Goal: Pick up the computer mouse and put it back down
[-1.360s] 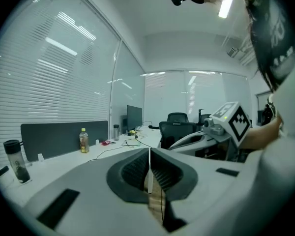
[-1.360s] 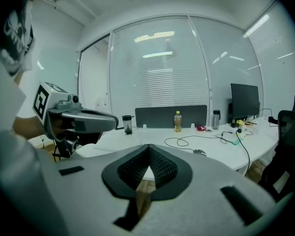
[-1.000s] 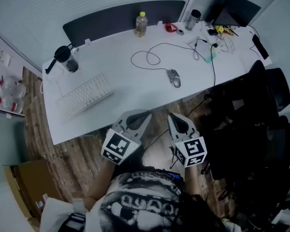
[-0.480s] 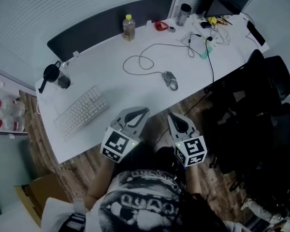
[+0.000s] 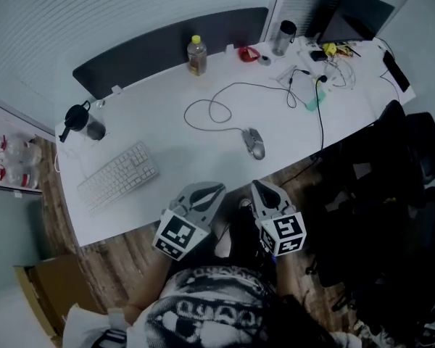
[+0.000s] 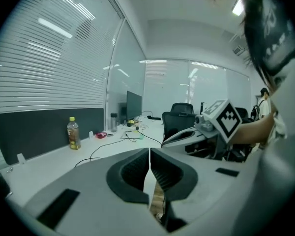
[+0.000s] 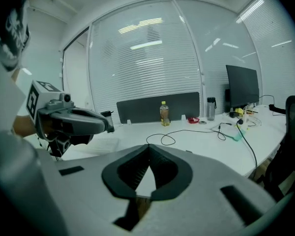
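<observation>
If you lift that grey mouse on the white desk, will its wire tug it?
Probably only a little: the small grey computer mouse trails a thin black cable lying in a loose loop, so there looks to be slack. Its rounded shell may slip between jaws.

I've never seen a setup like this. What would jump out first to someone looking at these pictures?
Probably the two grey handheld tools topped with black-and-white marker cubes: the left gripper and right gripper, held side by side just short of the white desk's front edge, both with jaws together and empty. Just beyond them the computer mouse lies on the desk, with a keyboard off to its left.
</observation>
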A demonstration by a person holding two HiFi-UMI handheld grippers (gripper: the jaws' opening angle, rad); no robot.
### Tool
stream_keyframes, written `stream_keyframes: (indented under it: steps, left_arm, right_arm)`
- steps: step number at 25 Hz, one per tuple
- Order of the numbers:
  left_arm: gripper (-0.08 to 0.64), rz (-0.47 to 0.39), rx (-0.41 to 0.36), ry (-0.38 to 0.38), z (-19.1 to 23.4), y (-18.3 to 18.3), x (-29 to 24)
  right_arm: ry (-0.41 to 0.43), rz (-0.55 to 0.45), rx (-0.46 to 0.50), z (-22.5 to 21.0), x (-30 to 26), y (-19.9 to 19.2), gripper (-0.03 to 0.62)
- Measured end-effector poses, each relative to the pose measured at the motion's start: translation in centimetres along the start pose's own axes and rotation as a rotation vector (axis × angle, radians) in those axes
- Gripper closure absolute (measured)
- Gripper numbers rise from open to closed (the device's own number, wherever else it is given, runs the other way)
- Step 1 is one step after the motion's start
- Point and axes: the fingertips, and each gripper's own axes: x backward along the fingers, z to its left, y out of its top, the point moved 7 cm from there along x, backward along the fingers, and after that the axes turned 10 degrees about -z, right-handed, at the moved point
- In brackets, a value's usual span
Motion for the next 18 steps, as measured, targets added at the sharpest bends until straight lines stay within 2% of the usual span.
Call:
stream_keyframes:
  steps: [7,13,14,16,18]
  left_arm:
    - [0.554,-0.002,0.032,0.166,0.3,0.7,-4.6]
    - [0.554,-0.001,0.031,0.280,0.1,1.6,-7.9]
    - [0.554,0.002,0.031,0.303,0.1,1.7,-8.2]
    - [0.554,0.008,0.028,0.350,0.4,1.8,-8.5]
    - [0.554,0.008,0.027,0.396,0.7,1.9,-8.6]
  right_arm:
    - [0.090,0.018,0.015,-7.0,-3.3,0.5,0.598]
    - [0.173,0.089,0.007,-11.6,-6.1,-1.7,0.595]
    - [0.194,0.104,0.007,-12.1,-6.7,-2.2,0.584]
    - [0.231,0.132,0.010,-12.8,-8.1,-3.1,0.499]
    - [0.245,0.157,0.021,-13.5,-9.4,-4.2,0.465]
